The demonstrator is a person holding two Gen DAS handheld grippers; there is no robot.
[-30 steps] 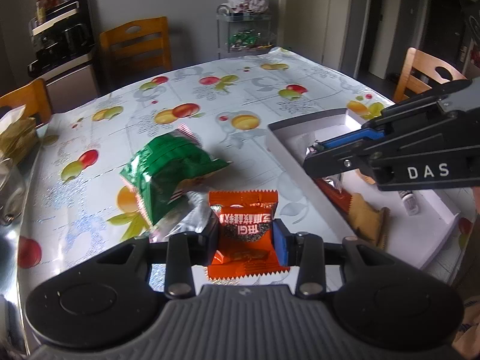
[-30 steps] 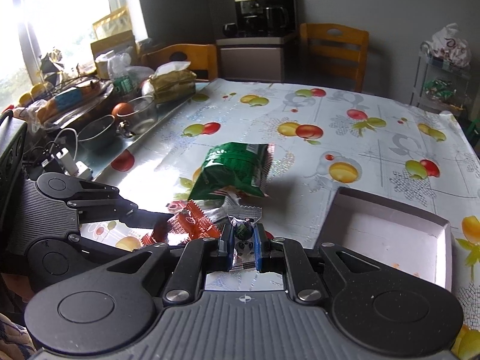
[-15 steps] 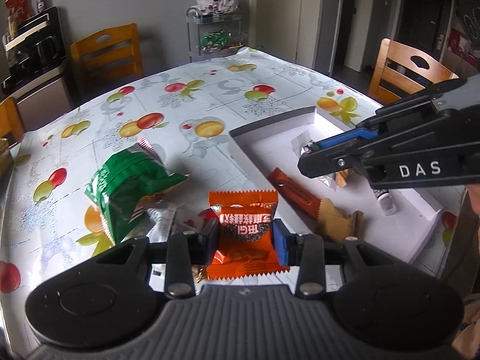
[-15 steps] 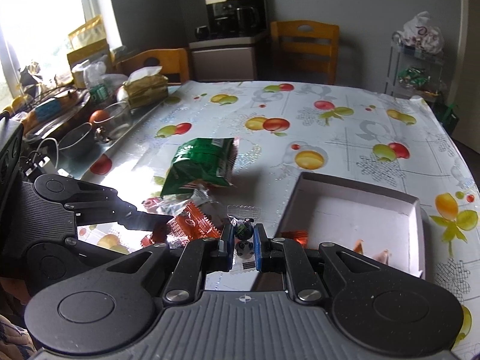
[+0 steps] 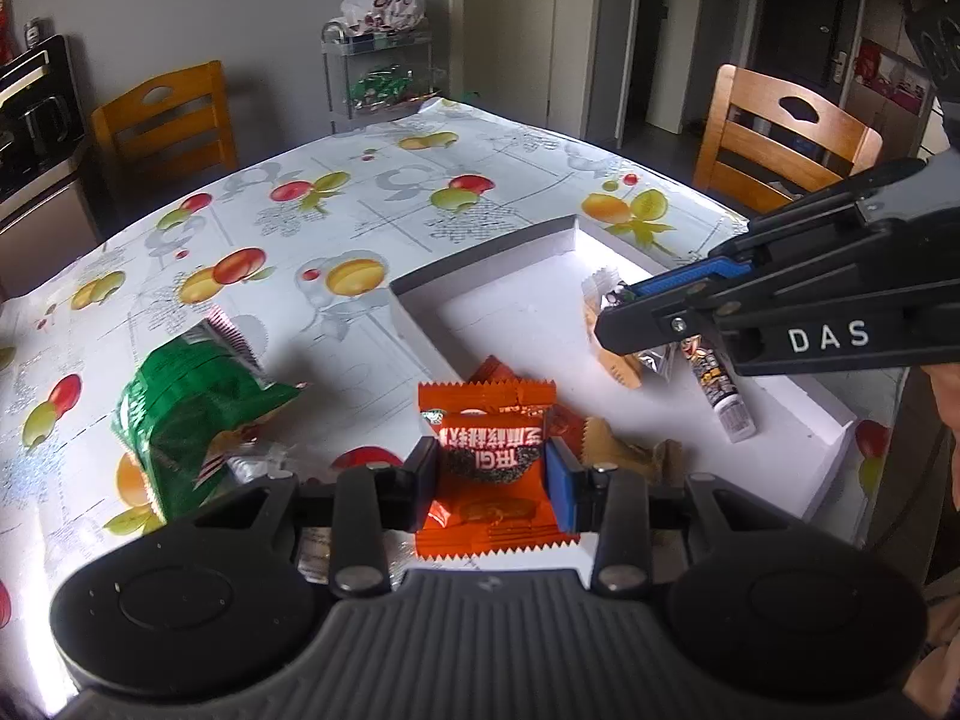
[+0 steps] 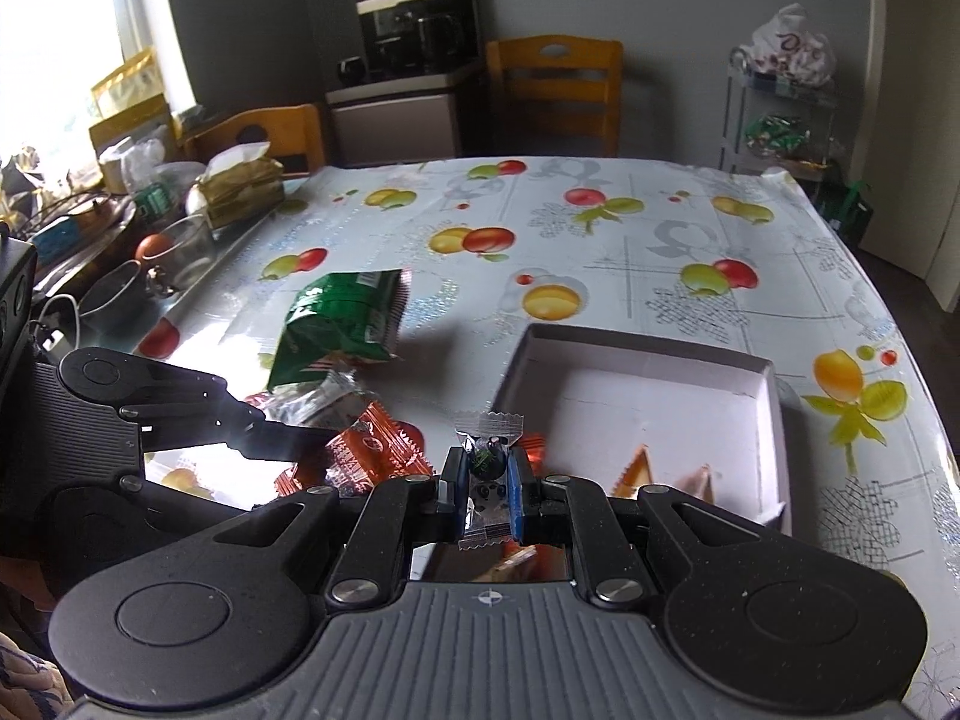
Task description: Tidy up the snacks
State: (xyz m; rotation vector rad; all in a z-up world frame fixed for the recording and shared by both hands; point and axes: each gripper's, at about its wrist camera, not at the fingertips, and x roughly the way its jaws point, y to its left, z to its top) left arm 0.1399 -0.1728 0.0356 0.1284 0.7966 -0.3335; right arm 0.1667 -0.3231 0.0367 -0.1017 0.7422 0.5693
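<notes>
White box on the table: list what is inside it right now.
The white box holds a tan packet, a small tube, an orange-red wrapper and a brown packet. The right gripper and orange packet cover part of it.

Left tool (image 5: 489,471) angled downward, jaws part-open and clamped across an orange packet (image 5: 489,462), pads pressing both its sides. Right tool (image 6: 487,483) also pitched downward, jaws nearly together, pinching a small clear-wrapped candy (image 6: 487,468). The two tools sit side by side, close, left one's fingers reaching toward the right.
</notes>
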